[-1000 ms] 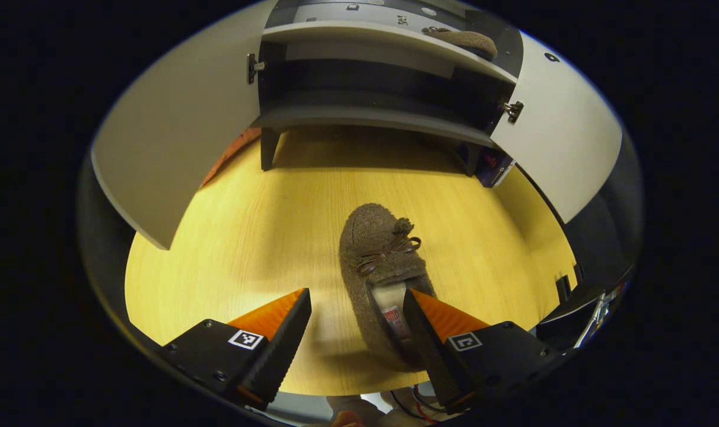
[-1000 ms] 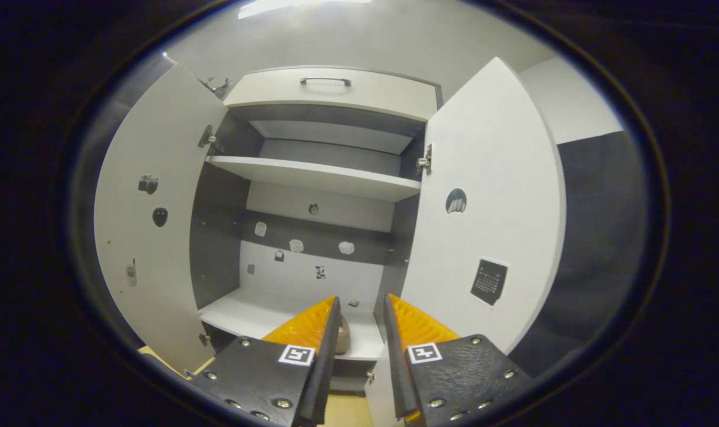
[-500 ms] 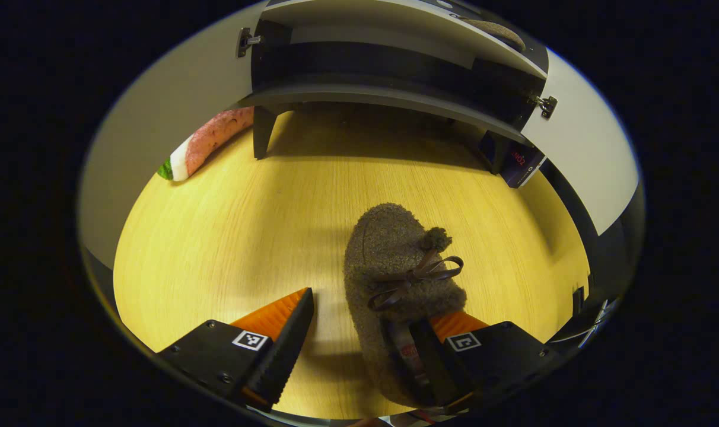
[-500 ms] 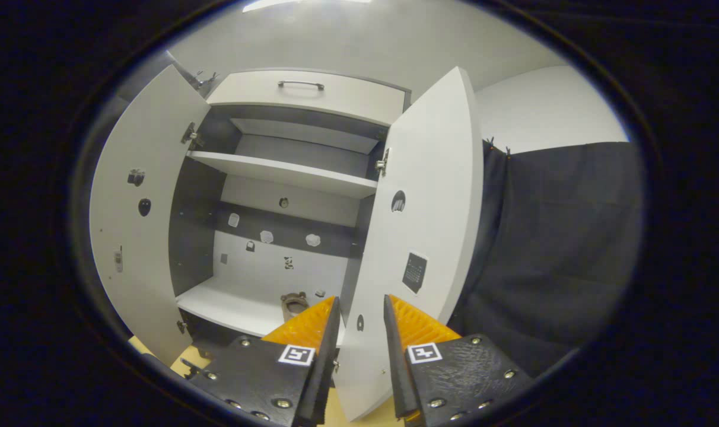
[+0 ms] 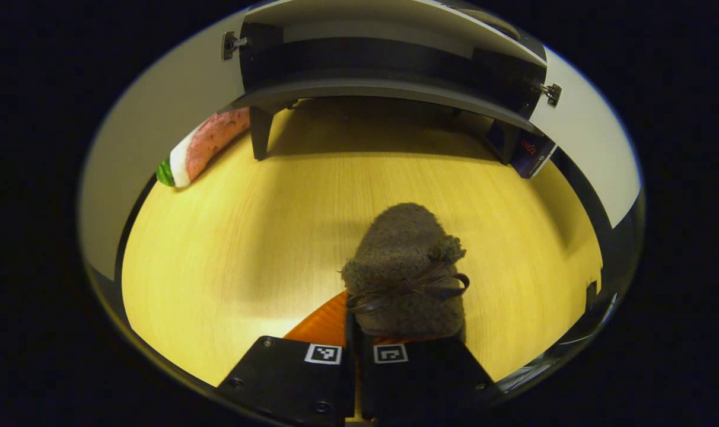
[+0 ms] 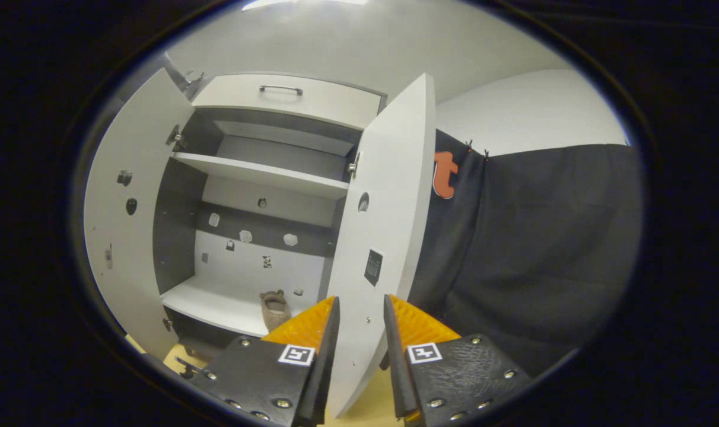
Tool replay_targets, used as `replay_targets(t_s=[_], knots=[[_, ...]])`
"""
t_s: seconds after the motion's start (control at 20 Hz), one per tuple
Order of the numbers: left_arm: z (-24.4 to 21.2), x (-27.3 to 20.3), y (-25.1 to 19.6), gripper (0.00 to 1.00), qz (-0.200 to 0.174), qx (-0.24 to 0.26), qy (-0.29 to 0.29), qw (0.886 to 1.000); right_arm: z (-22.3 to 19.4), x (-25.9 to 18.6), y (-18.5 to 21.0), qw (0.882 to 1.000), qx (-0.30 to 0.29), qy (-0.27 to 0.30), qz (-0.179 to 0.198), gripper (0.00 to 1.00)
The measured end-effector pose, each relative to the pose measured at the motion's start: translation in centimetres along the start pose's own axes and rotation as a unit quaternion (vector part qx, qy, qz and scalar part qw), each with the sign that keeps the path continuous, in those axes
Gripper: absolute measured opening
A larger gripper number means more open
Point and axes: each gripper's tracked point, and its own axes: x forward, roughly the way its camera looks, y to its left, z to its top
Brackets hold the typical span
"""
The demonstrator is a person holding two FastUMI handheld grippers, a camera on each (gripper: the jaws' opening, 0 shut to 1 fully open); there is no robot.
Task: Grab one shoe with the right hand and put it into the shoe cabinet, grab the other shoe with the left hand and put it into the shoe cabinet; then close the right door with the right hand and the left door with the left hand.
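A fuzzy brown slipper (image 5: 402, 261) with a ribbon bow lies on the wooden floor (image 5: 247, 237), toe pointing at the shoe cabinet (image 5: 383, 89). My left gripper (image 5: 356, 332) is shut on its heel end, and the heel itself is hidden behind the fingers. In the right gripper view the cabinet (image 6: 264, 172) stands with both doors open. The other slipper (image 6: 274, 308) sits on its bottom shelf (image 6: 211, 305). My right gripper (image 6: 359, 332) is open by a narrow gap, and the right door (image 6: 386, 225) shows edge-on in line with that gap; I cannot tell if they touch.
The left door (image 6: 122, 219) swings wide to the left. A pink, white and green plush thing (image 5: 202, 145) lies on the floor by the left door (image 5: 134, 154). A dark box (image 5: 528, 154) stands by the cabinet's right leg. A drawer with a handle (image 6: 282, 90) tops the cabinet.
My left gripper moved forward over the slipper's heel and shut on it. My right gripper drew back and swung right, so the right door now lines up between its fingers.
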Motion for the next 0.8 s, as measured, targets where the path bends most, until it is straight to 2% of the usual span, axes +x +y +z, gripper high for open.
replay_targets(t_s=[0.1, 0.3, 0.8], knots=[[0.7, -0.6, 0.1, 0.02, 0.004, 0.004, -0.006, 1.000, 0.0, -0.2, -0.5, 1.000, 0.002, -0.001, -0.005, 0.42], [3.7, -2.6, 1.2, 0.02, 0.007, 0.006, -0.035, 0.999, 0.1, -1.2, -1.0, 1.000, 0.020, -0.006, -0.005, 0.42], [17.7, -9.7, 0.0, 0.02, -0.003, 0.008, -0.150, 0.989, 0.6, -2.9, -1.8, 0.997, 0.065, -0.035, -0.007, 0.42]])
